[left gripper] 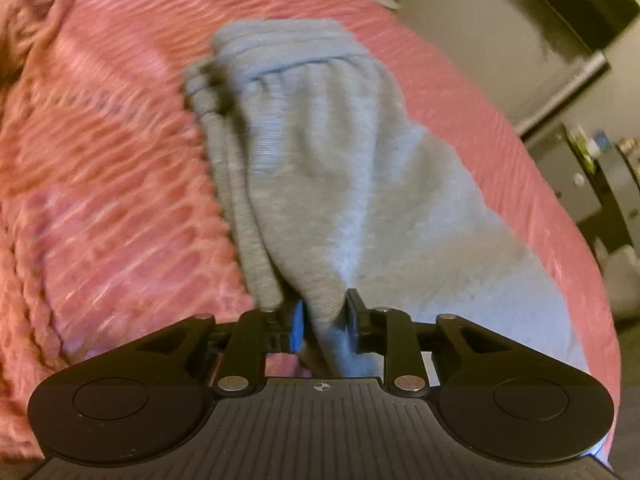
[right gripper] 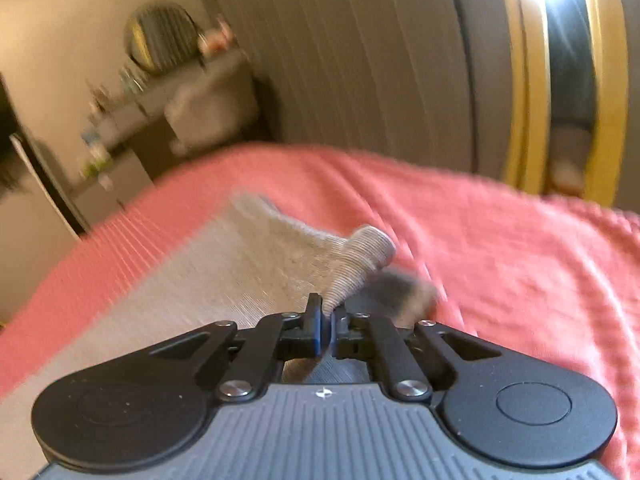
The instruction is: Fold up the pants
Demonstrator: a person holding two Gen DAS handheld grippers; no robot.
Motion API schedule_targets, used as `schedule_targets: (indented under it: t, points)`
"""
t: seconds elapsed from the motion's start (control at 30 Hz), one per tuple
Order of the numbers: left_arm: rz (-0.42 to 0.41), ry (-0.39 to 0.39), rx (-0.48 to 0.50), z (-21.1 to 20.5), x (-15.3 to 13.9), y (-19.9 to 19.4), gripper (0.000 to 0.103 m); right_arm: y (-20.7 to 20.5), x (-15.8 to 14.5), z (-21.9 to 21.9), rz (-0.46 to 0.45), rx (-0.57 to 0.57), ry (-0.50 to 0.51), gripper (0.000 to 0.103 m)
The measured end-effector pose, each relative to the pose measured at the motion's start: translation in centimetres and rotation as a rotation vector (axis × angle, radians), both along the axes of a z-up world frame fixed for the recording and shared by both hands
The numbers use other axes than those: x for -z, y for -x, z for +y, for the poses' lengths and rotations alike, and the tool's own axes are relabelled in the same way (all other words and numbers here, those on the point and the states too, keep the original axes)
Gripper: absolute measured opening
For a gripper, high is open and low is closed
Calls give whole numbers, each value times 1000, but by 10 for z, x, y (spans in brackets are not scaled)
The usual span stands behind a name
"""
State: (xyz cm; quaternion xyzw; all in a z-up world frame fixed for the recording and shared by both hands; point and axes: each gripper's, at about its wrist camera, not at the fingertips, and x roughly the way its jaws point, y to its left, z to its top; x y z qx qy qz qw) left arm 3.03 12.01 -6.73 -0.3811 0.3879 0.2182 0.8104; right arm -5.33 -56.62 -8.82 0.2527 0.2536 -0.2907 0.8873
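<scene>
Your left gripper point(left gripper: 323, 316) jaws pinch a fold of the grey pants point(left gripper: 320, 168); your right gripper point(right gripper: 327, 322) jaws are pressed together on a ribbed cuff point(right gripper: 360, 264). The pants lie along the pink bed point(left gripper: 100, 208), near its edge; cluttered shelves point(right gripper: 120, 120) beyond.

There was one pair of light grey knit sweatpants point(left gripper: 340, 184), with one ribbed cuff point(right gripper: 370, 250) standing up in the right wrist view and one gathered elastic waistband point(left gripper: 280, 46) at the far end in the left wrist view. One ridged coral-pink bedspread point(left gripper: 104, 208) lay beneath them. Two black two-finger grippers were counted, the left gripper point(left gripper: 324, 318) and the right gripper point(right gripper: 328, 322), each with two fingers. One round mirror with a gold-coloured frame point(right gripper: 162, 38) stood in the background, and one bright yellow upright frame point(right gripper: 528, 80); the small items on the dresser were too blurred to count.
</scene>
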Motion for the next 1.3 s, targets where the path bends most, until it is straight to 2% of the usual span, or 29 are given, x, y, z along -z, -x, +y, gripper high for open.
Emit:
schedule_targets:
  t: [0.03,0.07,0.1,0.13,0.2,0.27,0.33,0.37,0.4,0.47,0.53,0.6,0.63,0.67,0.7,0.73,0.77,0.8,0.83,0.9,1.0,1.03,1.07,1.13,1.17,1.2,1.27,1.3]
  points:
    - [-16,15,-19,2,-4,3,30,0,3,-1,15,11,-14,7]
    - [-23,-2,-37,1,-9,5,48,4,3,-2,19,44,-15,11]
    - [-28,-53,-57,-1,-19,9,66,9,0,-3,11,74,-7,13]
    - [-28,-105,-73,-4,-26,12,70,13,-2,-4,3,93,2,16]
    - [-53,-247,-66,-17,-45,18,73,18,-10,-4,1,116,24,19]
    - [-90,-334,-19,-31,-57,18,78,20,-19,5,-4,89,70,19]
    - [-109,-397,57,-48,-64,9,80,16,-26,21,-18,12,127,23]
    - [-120,-420,103,-57,-64,3,80,11,-27,35,-17,-40,167,28]
    - [-125,-437,148,-65,-63,-3,82,4,-25,49,-6,-92,209,34]
    - [-100,-476,238,-78,-55,-18,86,-11,-17,74,33,-196,248,37]
    - [21,-510,294,-81,-39,-31,86,-23,-2,91,79,-285,238,38]
    - [185,-540,316,-74,-18,-39,82,-34,16,105,173,-330,254,45]
    - [261,-550,284,-66,-11,-40,85,-34,19,110,187,-332,296,48]
    - [270,-529,226,-55,-12,-36,90,-33,20,116,205,-326,354,61]
    - [249,-497,175,-47,-17,-32,83,-35,18,119,238,-303,390,72]
    - [224,-473,132,-41,-26,-28,79,-36,15,122,269,-267,412,72]
    - [196,-464,118,-40,-38,-27,77,-36,7,124,270,-246,393,72]
    - [154,-468,128,-41,-49,-27,78,-36,-2,125,232,-254,339,73]
    - [95,-488,156,-47,-64,-30,79,-36,-9,128,181,-280,284,74]
    - [6,-536,238,-60,-84,-47,87,-43,-17,142,124,-331,236,86]
    - [-81,-537,380,-79,-98,-90,87,-60,-12,177,147,-390,304,89]
    - [-81,-528,423,-84,-97,-109,86,-68,-3,189,177,-408,320,89]
    - [-72,-529,457,-90,-93,-124,81,-74,5,200,207,-416,314,89]
    - [-31,-581,544,-103,-80,-159,80,-79,18,209,255,-450,302,90]
    - [4,-615,587,-110,-70,-174,75,-79,17,208,249,-444,312,95]
    - [43,-630,626,-121,-61,-184,67,-78,15,205,237,-429,299,96]
    - [107,-609,712,-130,-35,-202,58,-76,19,194,216,-412,219,96]
    - [127,-614,740,-132,-24,-208,58,-74,20,191,199,-405,198,96]
